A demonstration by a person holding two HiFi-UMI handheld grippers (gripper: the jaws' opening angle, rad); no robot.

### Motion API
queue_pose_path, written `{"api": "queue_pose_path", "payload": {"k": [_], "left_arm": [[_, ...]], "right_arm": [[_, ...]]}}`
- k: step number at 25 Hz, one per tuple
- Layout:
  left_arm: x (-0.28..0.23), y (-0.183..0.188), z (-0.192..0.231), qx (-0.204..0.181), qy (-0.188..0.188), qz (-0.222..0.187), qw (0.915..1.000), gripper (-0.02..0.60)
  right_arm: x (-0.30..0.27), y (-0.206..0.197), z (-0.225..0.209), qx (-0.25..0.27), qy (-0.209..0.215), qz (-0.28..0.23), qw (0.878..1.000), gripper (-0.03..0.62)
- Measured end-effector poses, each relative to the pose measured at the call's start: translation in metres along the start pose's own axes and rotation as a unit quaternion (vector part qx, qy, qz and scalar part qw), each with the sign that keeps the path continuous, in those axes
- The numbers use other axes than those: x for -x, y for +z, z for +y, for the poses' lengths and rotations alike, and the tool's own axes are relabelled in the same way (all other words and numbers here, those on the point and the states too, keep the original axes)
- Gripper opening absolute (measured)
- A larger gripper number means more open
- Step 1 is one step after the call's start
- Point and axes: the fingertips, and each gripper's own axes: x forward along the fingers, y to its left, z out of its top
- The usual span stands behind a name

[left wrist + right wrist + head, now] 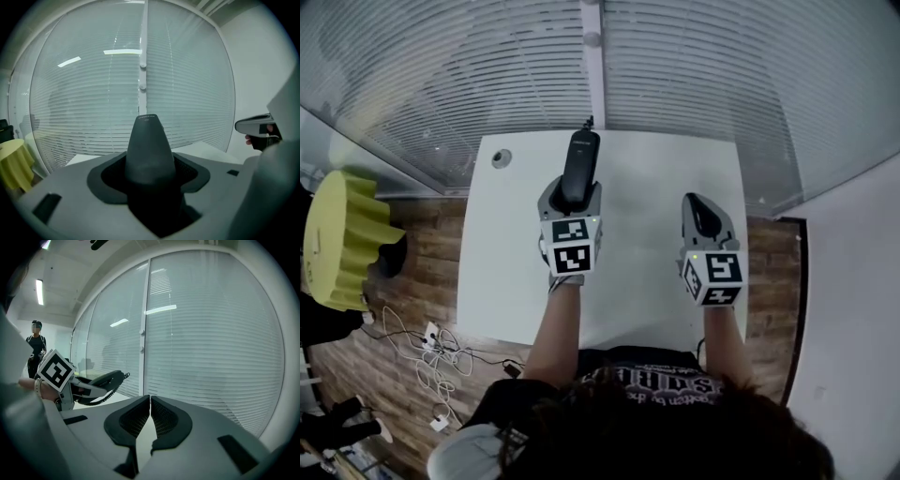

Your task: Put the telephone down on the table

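Observation:
A black telephone handset (578, 167) with a coiled cord is held above the white table (656, 178). My left gripper (571, 199) is shut on it, and the handset's far end sticks out past the jaws toward the window. In the left gripper view the handset (149, 150) fills the space between the jaws. My right gripper (704, 217) hovers over the right side of the table, its jaws closed together with nothing between them (150, 414). The right gripper view shows the handset (104, 380) and its cord in the left gripper, off to the left.
The table has a round grommet (501, 158) near its far left corner. A glass wall with blinds (675, 66) runs behind the table. A yellow wavy stool (342, 239) and loose white cables (427, 352) lie on the wooden floor at left. A person (35, 350) stands far off.

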Motion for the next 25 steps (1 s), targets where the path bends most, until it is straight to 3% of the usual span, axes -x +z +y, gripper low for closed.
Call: {"api": "queue_pose_path", "payload": {"k": [16,25], "left_arm": [[-0.098,-0.021,0.024,0.032,0.017,0.043,0.9984,0.270],[-0.128,-0.054,0.033,0.050,0.028,0.080,0.9951,0.270]], "right_arm": [[-0.051,-0.031,-0.020,-0.004,-0.003,0.048,0.999,0.031],[-0.061,-0.053,-0.033,-0.012,-0.017,0.074,0.997,0.031]]}}
